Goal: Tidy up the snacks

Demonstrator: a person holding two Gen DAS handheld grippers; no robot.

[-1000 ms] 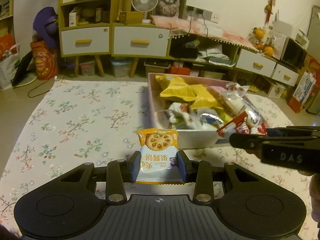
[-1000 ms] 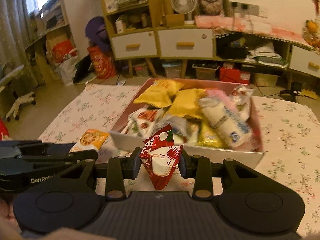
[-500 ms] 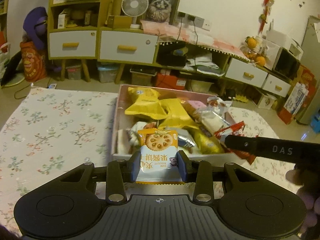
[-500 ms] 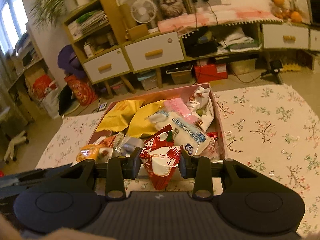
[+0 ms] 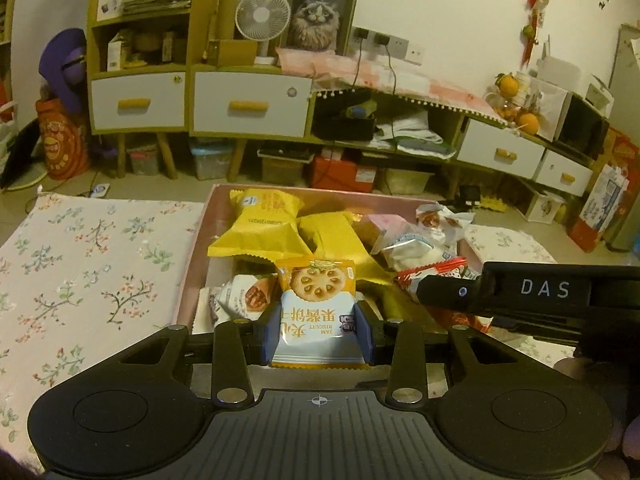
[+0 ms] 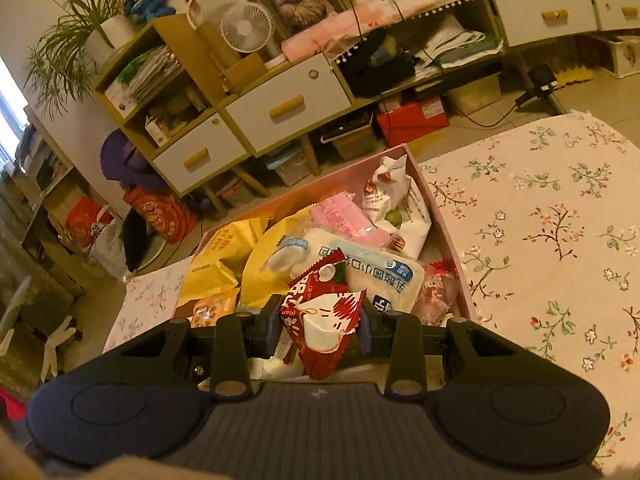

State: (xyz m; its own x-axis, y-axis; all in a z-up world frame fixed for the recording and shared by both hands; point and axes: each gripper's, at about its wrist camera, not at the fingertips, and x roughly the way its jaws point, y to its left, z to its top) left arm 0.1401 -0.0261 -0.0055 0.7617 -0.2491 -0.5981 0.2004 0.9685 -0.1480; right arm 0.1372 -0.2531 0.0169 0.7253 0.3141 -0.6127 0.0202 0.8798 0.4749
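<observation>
Drop-off step. Left tongs (image 5: 318, 330) clamped on a flat, glossy jam biscuit packet (image 5: 318, 312); right tongs (image 6: 320, 326) clamped on a crinkly red foil snack packet (image 6: 320, 320). Both are held over the near edge of the pink box (image 6: 448, 236) on the floral-cloth surface (image 6: 552, 240). Next, probably: open the tongs and let both fall onto the heaped soft wrappers.

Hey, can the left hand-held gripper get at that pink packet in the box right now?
Probably not yet: the left hand-held gripper is already shut on the jam biscuit packet, and the pink packet lies farther back, among the other snacks.
</observation>
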